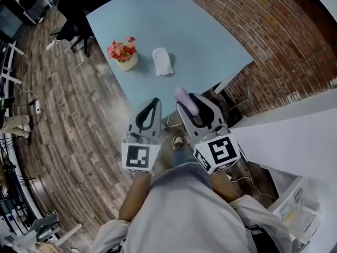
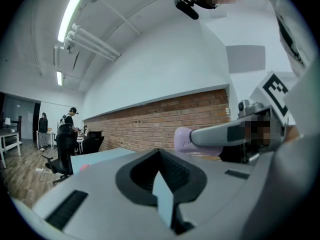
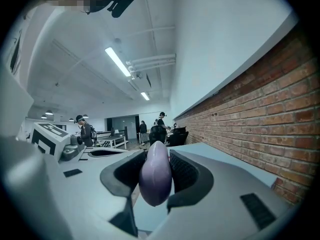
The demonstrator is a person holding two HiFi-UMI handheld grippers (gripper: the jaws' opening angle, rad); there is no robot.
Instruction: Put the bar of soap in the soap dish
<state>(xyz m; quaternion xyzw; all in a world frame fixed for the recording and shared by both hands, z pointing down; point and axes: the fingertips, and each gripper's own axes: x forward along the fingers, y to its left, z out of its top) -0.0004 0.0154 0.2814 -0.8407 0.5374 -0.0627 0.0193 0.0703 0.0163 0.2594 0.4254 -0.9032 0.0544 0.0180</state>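
Note:
A lilac bar of soap (image 1: 185,98) stands on edge between the jaws of my right gripper (image 1: 188,103), which is shut on it just short of the near edge of the light blue table (image 1: 200,36). In the right gripper view the soap (image 3: 156,176) fills the gap of that gripper (image 3: 156,170). The white soap dish (image 1: 162,61) lies empty on the table, farther out and a little left. My left gripper (image 1: 154,103) hangs beside the right one, shut with nothing in it; its own view shows its tips (image 2: 160,156) meeting and the soap (image 2: 184,139) off to the right.
A pot of pink and red flowers (image 1: 122,53) stands left of the dish. A brick wall (image 1: 274,41) runs along the table's right side, with a white ledge (image 1: 295,136) nearer me. Office chairs (image 1: 73,28) and people stand past the table's far end.

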